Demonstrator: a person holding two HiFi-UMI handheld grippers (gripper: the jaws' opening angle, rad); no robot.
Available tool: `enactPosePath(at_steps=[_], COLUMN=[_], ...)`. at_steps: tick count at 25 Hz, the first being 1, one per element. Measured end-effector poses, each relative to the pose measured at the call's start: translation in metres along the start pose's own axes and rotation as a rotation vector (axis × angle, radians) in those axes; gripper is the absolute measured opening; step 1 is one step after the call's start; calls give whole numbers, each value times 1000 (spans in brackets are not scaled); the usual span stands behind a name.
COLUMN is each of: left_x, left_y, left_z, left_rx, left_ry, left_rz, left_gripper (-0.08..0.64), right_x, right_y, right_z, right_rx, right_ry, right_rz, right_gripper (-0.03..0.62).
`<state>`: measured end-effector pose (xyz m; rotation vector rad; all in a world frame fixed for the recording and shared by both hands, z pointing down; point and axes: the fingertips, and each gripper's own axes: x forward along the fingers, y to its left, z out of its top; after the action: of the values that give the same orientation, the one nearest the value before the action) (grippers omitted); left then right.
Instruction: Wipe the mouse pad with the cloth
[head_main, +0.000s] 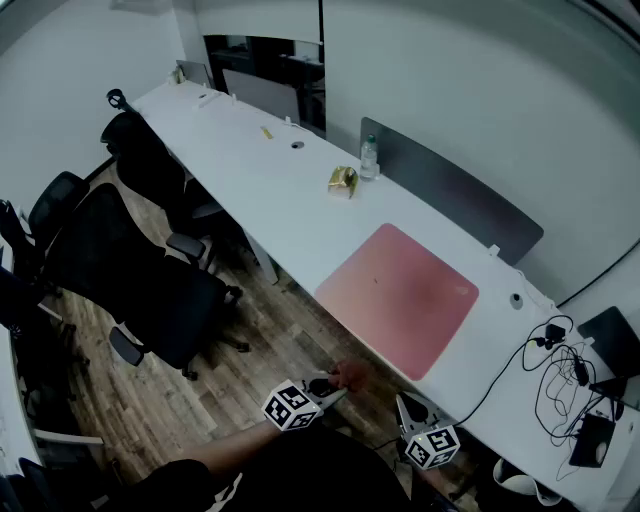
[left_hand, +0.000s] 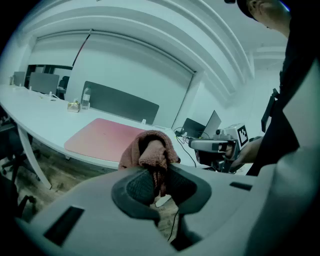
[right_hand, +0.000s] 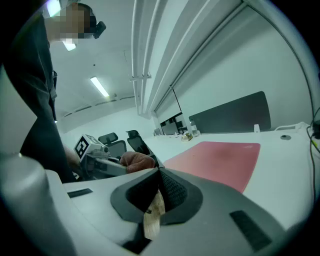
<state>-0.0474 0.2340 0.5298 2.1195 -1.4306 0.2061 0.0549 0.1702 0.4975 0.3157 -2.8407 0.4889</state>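
A pink mouse pad (head_main: 398, 295) lies flat on the long white table (head_main: 260, 190), near its front edge. My left gripper (head_main: 335, 392) hovers over the wooden floor just short of that edge, shut on a bunched red-brown cloth (head_main: 350, 376). In the left gripper view the cloth (left_hand: 152, 152) bulges up between the jaws, with the mouse pad (left_hand: 102, 137) beyond it. My right gripper (head_main: 407, 407) hangs beside the left one, also off the table. In the right gripper view its jaws are shut with nothing held, and the mouse pad (right_hand: 220, 157) lies ahead.
Black office chairs (head_main: 150, 290) line the table's left side. A water bottle (head_main: 369, 157) and a yellow packet (head_main: 342, 181) stand behind the pad, in front of a grey divider (head_main: 450, 195). Cables and a charger (head_main: 565, 385) clutter the table's right end.
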Motion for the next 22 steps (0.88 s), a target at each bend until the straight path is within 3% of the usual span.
enactPosePath(at_steps=[6,22], left_x=[-10,-21], left_y=[7,-3], left_z=[0,-10], left_rx=[4,17], left_ry=[-6,13], left_rz=[40,39], left_gripper=[58,58], right_x=[9,-5], right_y=[6,9], right_z=[1,-5], right_rx=[4,35], right_ry=[-18,-40], right_rz=[40,-39], right_gripper=[26,26])
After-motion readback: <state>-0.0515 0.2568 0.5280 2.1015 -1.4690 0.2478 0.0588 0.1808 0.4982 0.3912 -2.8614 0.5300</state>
